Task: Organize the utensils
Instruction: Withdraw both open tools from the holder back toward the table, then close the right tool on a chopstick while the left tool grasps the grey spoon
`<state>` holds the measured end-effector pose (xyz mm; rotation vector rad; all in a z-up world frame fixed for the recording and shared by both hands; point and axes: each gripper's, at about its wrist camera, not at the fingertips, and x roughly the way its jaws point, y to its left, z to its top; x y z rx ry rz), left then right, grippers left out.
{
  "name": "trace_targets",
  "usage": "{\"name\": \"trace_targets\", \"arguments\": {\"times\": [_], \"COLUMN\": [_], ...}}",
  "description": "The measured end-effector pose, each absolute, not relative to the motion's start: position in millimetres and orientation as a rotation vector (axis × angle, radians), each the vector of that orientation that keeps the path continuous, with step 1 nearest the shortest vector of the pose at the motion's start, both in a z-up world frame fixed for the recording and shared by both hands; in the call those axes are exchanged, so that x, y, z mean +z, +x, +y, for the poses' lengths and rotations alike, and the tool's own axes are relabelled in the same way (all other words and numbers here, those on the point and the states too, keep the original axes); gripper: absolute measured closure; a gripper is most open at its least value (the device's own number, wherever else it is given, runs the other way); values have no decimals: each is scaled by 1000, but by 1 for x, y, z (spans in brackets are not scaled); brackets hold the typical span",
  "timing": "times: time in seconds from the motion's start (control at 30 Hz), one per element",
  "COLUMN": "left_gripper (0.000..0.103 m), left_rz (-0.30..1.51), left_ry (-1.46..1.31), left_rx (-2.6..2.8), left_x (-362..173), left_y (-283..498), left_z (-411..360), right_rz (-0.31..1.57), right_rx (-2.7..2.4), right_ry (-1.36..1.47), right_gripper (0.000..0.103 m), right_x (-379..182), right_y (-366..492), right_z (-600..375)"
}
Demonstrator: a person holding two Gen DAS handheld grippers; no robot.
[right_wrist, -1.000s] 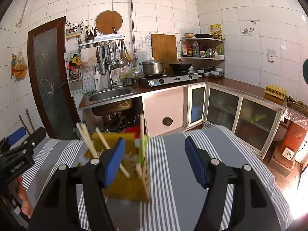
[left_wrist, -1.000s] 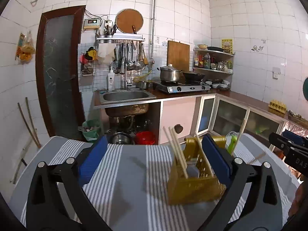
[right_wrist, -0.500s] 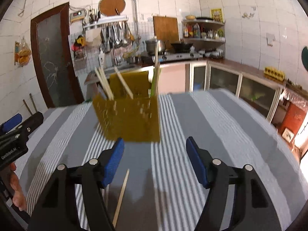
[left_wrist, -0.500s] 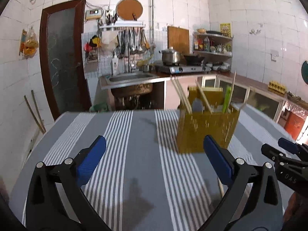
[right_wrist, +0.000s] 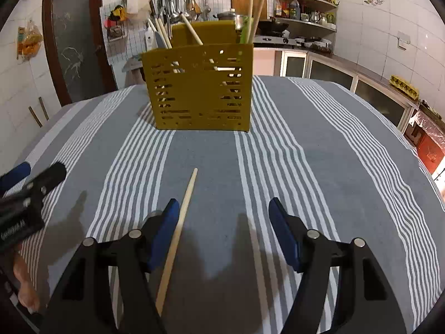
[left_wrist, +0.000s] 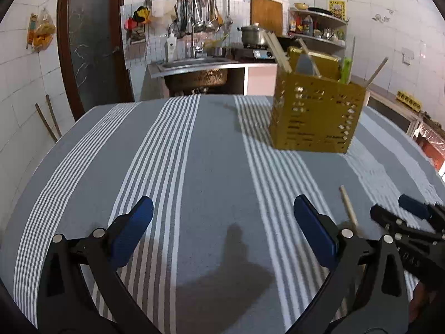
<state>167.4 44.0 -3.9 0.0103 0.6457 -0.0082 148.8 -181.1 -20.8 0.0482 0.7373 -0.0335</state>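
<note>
Both grippers have pulled back from the yellow utensil caddy [right_wrist: 198, 89] toward the near edge of the striped tablecloth [right_wrist: 319, 167], and a lone chopstick [right_wrist: 180, 222] has come into sight. It lies flat just inside the left finger of the right gripper [right_wrist: 224, 231], whose jaws stand wide apart and empty, as do those of the left gripper [left_wrist: 222, 231]. To lift it well, I judge the right gripper should shift left until the stick sits centred between its pads, then close across the thicker near half; the chopstick is pale wood, slim and tapered toward the caddy, which stands near the far edge already holding several chopsticks and a green utensil.
</note>
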Motion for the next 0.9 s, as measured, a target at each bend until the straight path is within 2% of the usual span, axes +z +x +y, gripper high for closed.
{"name": "trace_targets", "arguments": {"times": [0.23,0.3,0.43,0.5,0.6,0.77,0.9], "left_gripper": [5,5,5,5,5,5,5], "left_rz": [723,735,743,746,751,753,762], "left_ry": [-12,-17,-12,-1,11,26,39], "left_rx": [9,12,11,13,11,-4,-49], "left_x": [-25,-27,-28,-28,-29,-26,-20], "left_y": [183,185,186,186,184,180,175], "left_z": [55,57,55,52,48,35,17], "right_rz": [811,844,868,871,881,886,885], "right_rx": [-33,-35,-42,-38,-29,-9,-22], "right_ry": [25,3,9,5,23,76,87], "right_gripper": [40,50,63,82,92,97,97], "right_x": [-31,-37,-43,-41,-42,-41,-37], "right_y": [183,190,194,195,199,200,197], "right_z": [-164,-156,-152,-152,-155,-168,-185]}}
